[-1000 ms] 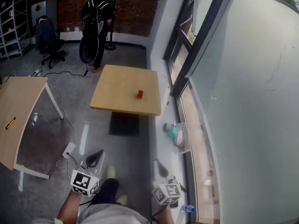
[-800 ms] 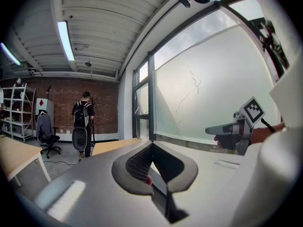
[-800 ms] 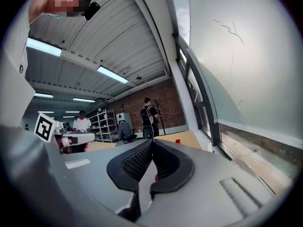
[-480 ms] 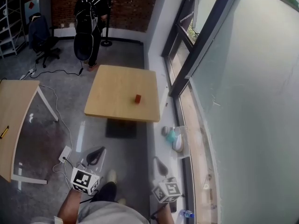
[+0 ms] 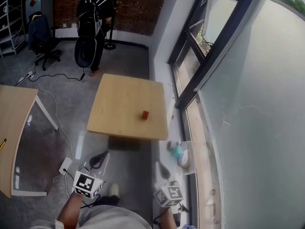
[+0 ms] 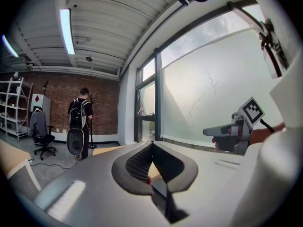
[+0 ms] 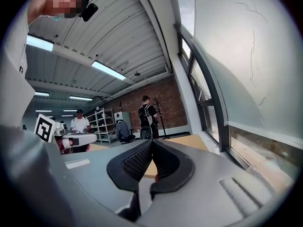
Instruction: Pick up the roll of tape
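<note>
A small red object [image 5: 145, 115], too small to make out as a roll of tape, is the only thing on the square wooden table [image 5: 119, 109] ahead. My left gripper [image 5: 101, 155] and right gripper [image 5: 159, 165] are held side by side above the floor, well short of the table's near edge, both pointing at it. In the left gripper view the jaws [image 6: 152, 144] meet at their tips with nothing between them. The right gripper view shows its jaws [image 7: 152, 141] closed the same way, with the tabletop [image 7: 184, 142] beyond them.
A person with a backpack [image 5: 93, 27] stands beyond the table, next to an office chair [image 5: 40, 37]. A second table [image 5: 14, 128] is on the left. A power strip [image 5: 64, 166] and cables lie on the floor. Small items [image 5: 178, 149] sit on the window ledge at the right.
Both grippers have been carried forward toward the wooden table, which now lies closer and lower in the head view. Their jaws look the same as before.
</note>
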A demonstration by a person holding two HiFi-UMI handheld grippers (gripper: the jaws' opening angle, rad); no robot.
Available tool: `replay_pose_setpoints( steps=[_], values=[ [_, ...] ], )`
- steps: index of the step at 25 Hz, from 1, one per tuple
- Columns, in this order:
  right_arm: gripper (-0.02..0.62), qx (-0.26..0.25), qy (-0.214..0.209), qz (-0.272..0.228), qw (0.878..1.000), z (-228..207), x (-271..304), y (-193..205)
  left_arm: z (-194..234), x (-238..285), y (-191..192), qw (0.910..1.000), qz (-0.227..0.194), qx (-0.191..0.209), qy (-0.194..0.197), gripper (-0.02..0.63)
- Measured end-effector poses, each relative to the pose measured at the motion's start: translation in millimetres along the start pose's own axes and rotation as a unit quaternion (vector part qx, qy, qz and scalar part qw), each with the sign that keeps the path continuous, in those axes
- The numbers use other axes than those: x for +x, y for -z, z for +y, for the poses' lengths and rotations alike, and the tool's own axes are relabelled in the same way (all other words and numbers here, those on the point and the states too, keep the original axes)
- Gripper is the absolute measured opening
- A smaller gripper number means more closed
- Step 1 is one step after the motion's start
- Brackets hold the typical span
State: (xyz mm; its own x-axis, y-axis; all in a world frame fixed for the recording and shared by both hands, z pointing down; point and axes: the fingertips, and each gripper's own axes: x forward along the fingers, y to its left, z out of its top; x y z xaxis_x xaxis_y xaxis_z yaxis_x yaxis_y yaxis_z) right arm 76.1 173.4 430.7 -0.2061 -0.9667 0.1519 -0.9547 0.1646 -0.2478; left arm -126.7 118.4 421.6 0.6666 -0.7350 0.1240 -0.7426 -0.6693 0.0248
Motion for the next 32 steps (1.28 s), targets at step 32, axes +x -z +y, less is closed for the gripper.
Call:
replay_pose_setpoints(
  steps=[32],
  values=[
    [0.014, 0.011, 0.028, 0.037, 0.999, -73, 151, 10, 95, 130, 11, 0.9997, 0.019, -0.009, -0.008, 0.0]
  ],
)
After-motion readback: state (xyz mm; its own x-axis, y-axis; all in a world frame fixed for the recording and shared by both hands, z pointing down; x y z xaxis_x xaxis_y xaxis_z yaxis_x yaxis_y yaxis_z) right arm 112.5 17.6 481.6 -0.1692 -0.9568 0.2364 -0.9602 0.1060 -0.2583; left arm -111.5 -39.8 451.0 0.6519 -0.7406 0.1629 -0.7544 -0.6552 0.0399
